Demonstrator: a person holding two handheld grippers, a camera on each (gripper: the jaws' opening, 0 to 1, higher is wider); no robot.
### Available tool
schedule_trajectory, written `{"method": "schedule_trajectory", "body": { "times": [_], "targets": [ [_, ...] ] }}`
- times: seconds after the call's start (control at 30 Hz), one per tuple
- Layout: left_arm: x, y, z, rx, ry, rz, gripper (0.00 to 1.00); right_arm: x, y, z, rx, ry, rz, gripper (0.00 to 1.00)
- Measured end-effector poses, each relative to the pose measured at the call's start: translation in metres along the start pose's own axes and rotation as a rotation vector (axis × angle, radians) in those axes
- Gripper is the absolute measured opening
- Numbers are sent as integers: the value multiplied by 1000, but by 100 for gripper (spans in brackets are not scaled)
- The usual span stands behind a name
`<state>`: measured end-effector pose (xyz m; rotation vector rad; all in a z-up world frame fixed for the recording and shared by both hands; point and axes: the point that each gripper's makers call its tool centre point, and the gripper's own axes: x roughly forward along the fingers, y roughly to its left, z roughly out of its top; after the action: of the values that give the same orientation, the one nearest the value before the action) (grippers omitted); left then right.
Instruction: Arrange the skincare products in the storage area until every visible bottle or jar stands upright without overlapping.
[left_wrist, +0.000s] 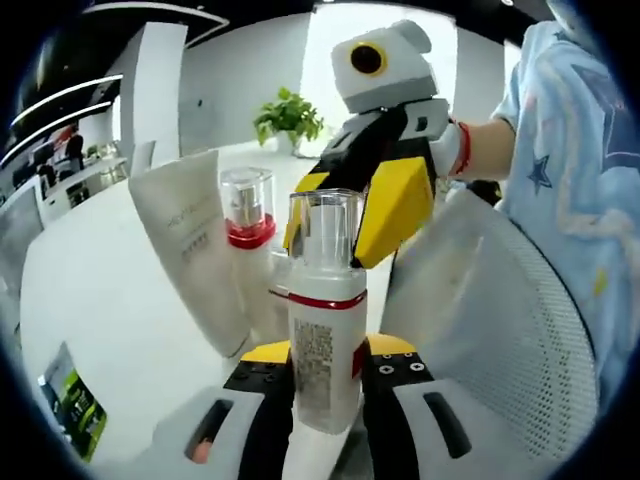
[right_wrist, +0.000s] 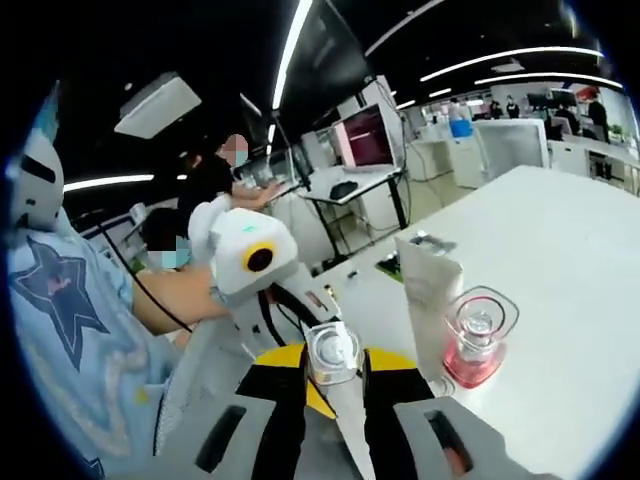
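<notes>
Between the left gripper (left_wrist: 328, 375) fingers we see a white pump bottle (left_wrist: 325, 330) with a clear cap and red collar band, held upright and clamped at its lower body. Just beyond those fingers, the right gripper (left_wrist: 385, 195) comes in from above, its yellow-and-black fingers closed around the same bottle's upper part near the cap. In the right gripper view, the right gripper (right_wrist: 333, 385) has its fingers pressed on the bottle's clear cap (right_wrist: 333, 352), seen from above. To the left of the held bottle in the left gripper view stands a second bottle (left_wrist: 250, 240) with a clear cap and red collar, upright on the white counter (left_wrist: 90, 290), and a white tube (left_wrist: 192, 250) stands tilted, touching or just beside it. In the right gripper view, both sit to the right of the fingers. A white mesh chair back (left_wrist: 500, 320) lies to the right of the left fingers. We note a person's light blue sleeve (left_wrist: 570, 160) behind the right gripper.
</notes>
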<state>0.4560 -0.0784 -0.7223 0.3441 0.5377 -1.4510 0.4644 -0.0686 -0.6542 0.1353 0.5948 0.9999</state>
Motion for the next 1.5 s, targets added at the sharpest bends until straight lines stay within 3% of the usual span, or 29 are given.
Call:
{"method": "schedule_trajectory", "body": {
  "times": [0.27, 0.43, 0.7, 0.9, 1.5],
  "targets": [
    [0, 0, -3, 24, 18, 9, 27, 3, 4, -4, 16, 30, -2, 13],
    [0, 1, -3, 34, 16, 13, 27, 4, 10, -3, -34, 50, 3, 12],
    [3, -12, -6, 19, 21, -69, 26, 5, 21, -8, -142, 125, 50, 12],
    [4, -17, -10, 13, 41, -95, 25, 6, 24, -11, -203, 155, 64, 12],
    [5, -16, -16, 27, 63, -85, 26, 6, 22, -18, -205, 175, 53, 12]
  ]
}}
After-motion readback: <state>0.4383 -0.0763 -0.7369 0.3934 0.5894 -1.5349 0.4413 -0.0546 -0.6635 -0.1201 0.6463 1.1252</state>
